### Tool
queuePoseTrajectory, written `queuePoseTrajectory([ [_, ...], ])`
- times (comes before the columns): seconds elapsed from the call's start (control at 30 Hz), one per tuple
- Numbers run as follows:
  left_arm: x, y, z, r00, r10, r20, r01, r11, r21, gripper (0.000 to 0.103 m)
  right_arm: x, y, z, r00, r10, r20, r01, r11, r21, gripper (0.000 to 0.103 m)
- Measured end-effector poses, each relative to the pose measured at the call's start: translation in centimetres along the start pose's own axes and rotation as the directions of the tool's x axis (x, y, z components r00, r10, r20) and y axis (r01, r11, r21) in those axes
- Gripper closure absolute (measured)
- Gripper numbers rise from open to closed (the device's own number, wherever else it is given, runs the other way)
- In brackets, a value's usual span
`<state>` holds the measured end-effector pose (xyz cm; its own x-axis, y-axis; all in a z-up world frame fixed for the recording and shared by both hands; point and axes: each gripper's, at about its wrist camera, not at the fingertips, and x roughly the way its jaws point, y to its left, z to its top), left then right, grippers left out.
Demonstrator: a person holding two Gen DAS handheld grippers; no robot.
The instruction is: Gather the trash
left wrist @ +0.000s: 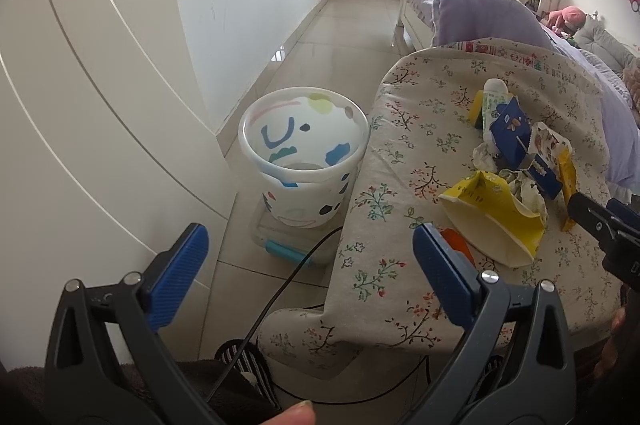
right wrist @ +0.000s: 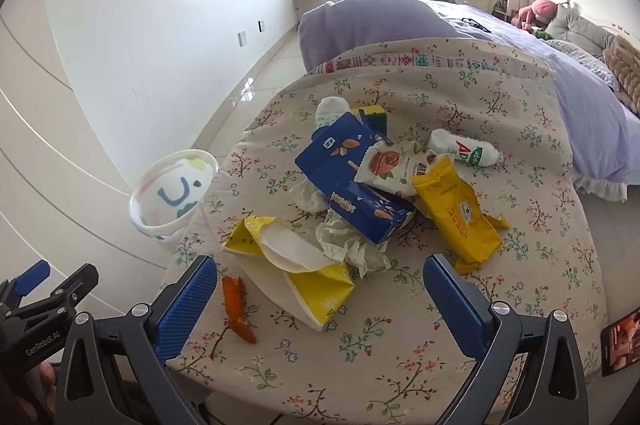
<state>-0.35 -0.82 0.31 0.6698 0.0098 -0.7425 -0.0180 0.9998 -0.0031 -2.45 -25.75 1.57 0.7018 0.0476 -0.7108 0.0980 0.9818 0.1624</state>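
Observation:
A heap of trash lies on the flower-print cloth [right wrist: 400,345]: a torn yellow bag [right wrist: 288,265], two blue cartons [right wrist: 368,213], crumpled tissue [right wrist: 352,245], a yellow wipes pack [right wrist: 456,213], a white bottle [right wrist: 464,149] and an orange peel [right wrist: 238,309]. A white patterned bin [left wrist: 304,153] stands on the floor left of the cloth, also seen as the bin [right wrist: 172,193]. My right gripper [right wrist: 320,301] is open, just short of the yellow bag. My left gripper [left wrist: 308,273] is open and empty, over the floor by the cloth's edge, near the bin.
White wardrobe doors [left wrist: 80,105] rise at the left. A black cable [left wrist: 280,285] runs across the tiled floor below the bin. A bed with a purple cover [right wrist: 440,21] lies behind the cloth. A phone [right wrist: 620,341] rests at the cloth's right edge.

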Motion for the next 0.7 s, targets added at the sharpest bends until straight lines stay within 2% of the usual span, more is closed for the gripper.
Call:
queuePoseTrajectory([
  [0.7,-0.15,-0.13,0.01,1.0,-0.001,0.0,0.001,1.0,0.001,0.001,0.02,-0.04,-0.04,1.0,-0.003,-0.003,0.003,1.0,0.005,0.0],
])
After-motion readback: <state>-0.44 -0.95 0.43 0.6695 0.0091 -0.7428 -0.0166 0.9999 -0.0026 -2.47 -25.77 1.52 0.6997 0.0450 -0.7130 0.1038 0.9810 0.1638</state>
